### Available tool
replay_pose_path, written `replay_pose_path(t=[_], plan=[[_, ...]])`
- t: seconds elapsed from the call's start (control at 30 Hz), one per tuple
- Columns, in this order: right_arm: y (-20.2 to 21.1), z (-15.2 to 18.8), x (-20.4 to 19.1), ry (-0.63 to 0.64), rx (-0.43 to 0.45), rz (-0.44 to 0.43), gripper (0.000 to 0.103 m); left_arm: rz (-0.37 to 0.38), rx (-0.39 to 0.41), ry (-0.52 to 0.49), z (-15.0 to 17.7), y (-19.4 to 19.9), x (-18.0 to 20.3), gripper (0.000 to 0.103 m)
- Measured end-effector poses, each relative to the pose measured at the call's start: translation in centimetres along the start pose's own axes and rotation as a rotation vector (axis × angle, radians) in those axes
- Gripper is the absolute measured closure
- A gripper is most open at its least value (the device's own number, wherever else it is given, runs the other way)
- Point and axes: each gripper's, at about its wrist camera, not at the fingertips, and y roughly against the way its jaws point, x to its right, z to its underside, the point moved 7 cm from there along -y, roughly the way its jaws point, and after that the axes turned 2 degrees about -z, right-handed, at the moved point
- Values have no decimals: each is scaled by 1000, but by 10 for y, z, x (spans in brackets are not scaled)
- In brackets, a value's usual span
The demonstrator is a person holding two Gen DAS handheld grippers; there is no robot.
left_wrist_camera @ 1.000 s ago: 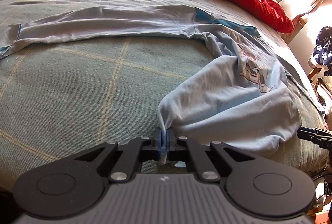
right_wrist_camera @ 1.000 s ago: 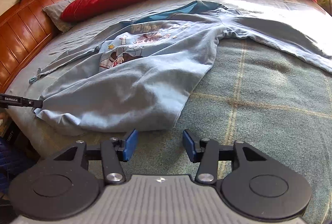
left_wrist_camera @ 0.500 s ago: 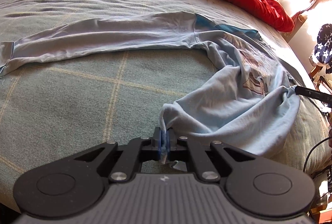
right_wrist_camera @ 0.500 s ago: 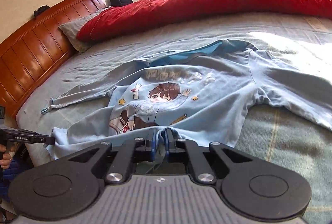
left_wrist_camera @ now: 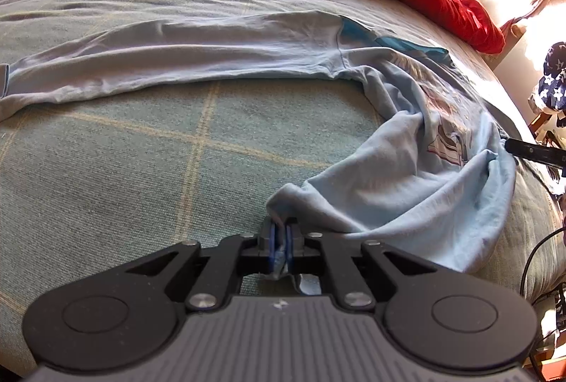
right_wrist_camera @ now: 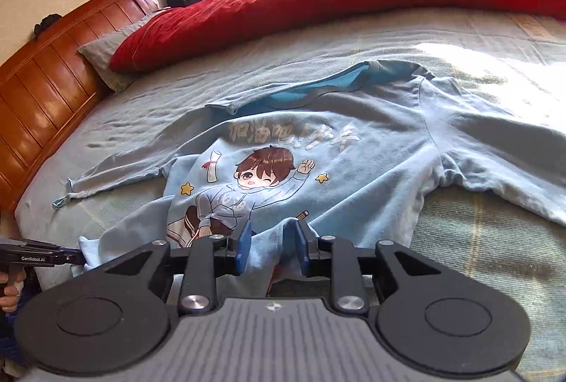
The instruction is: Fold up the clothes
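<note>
Bed (right_wrist_camera: pixel 148 141) | one shirt (right_wrist_camera: pixel 353 169) | left tongs (left_wrist_camera: pixel 279 242) pinching hem | right tongs (right_wrist_camera: pixel 272 247) spreading, seemingly loose round fold

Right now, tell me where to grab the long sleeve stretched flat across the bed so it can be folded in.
Take the sleeve at its cuff, coming in low from the outer end. It lies flat and straight out from the shirt, so the free end should lift cleanly and carry the whole sleeve over the body.
</note>
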Motion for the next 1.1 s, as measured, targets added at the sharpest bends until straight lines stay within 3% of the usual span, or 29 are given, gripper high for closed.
replay_pose_path(t=[0.17, 0.27, 0.43, 0.73, 0.77, 0.83, 0.9, 1.1], plan=[[38, 24, 1, -60, 19, -5, 65, 7, 9, 6, 2, 1, -1, 97], [40, 46, 4, -170, -20, -85, 65, 6, 11, 4, 2, 1, 0, 97], [15, 76, 12, -426, -87, -259, 65, -4, 10, -2, 2, 1, 1, 97], [-33, 77, 9, -528, -81, -294, 65, -11, 5, -4, 3, 0, 1, 97], [-37, 76, 10, -546, -77, -304, 66, -13, 4, -4, 3, -1, 2, 97], [-42, 77, 14, -575, -66, -309, 82, -15, 6, -2, 3, -2, 2, 97], [-44, 79, 15, -576, -55, -295, 91, -19, 11, -7, 4, -1, 2, 97], [-17, 77, 3, -523, -7, -276, 94, -43, 17, -32, 6, 8, 6, 99]])
